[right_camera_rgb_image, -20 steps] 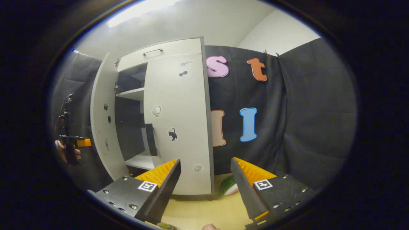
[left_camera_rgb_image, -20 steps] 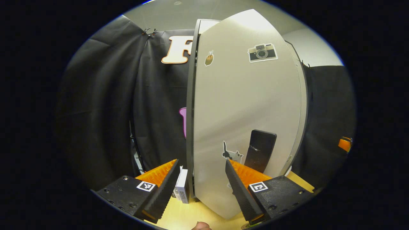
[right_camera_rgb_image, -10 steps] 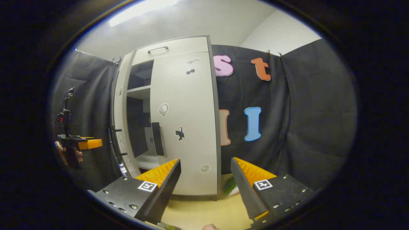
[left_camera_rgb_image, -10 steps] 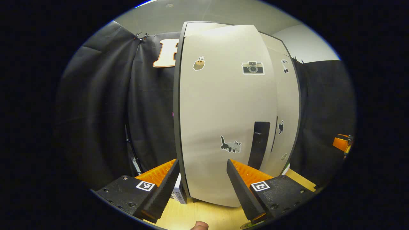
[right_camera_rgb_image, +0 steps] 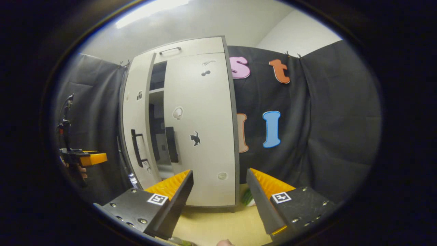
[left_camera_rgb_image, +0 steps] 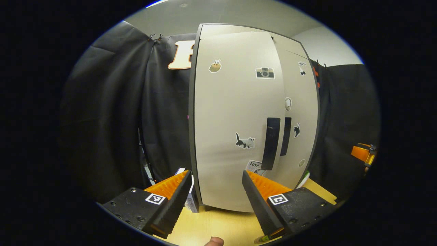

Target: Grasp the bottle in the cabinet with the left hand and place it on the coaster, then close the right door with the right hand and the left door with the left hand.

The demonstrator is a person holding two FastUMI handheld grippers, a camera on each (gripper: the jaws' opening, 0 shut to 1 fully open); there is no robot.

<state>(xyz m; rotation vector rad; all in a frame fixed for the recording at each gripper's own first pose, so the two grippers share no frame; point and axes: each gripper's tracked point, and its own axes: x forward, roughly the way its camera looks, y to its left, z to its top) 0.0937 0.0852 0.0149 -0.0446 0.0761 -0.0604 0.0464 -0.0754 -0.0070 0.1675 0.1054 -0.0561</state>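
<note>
Facing the cabinet, the left gripper is held with fingers apart, empty. The left door is seen ajar beside the shut right door, and the right gripper is likewise spread and empty.

both gripper views are facing the cabinet nearby, left gripper view from its left, right gripper view from its right.

A narrow gap remains between left door and right door.

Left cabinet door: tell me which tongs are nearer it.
Left. The left tongs sit right before the left door; the right tongs face the right door.
</note>
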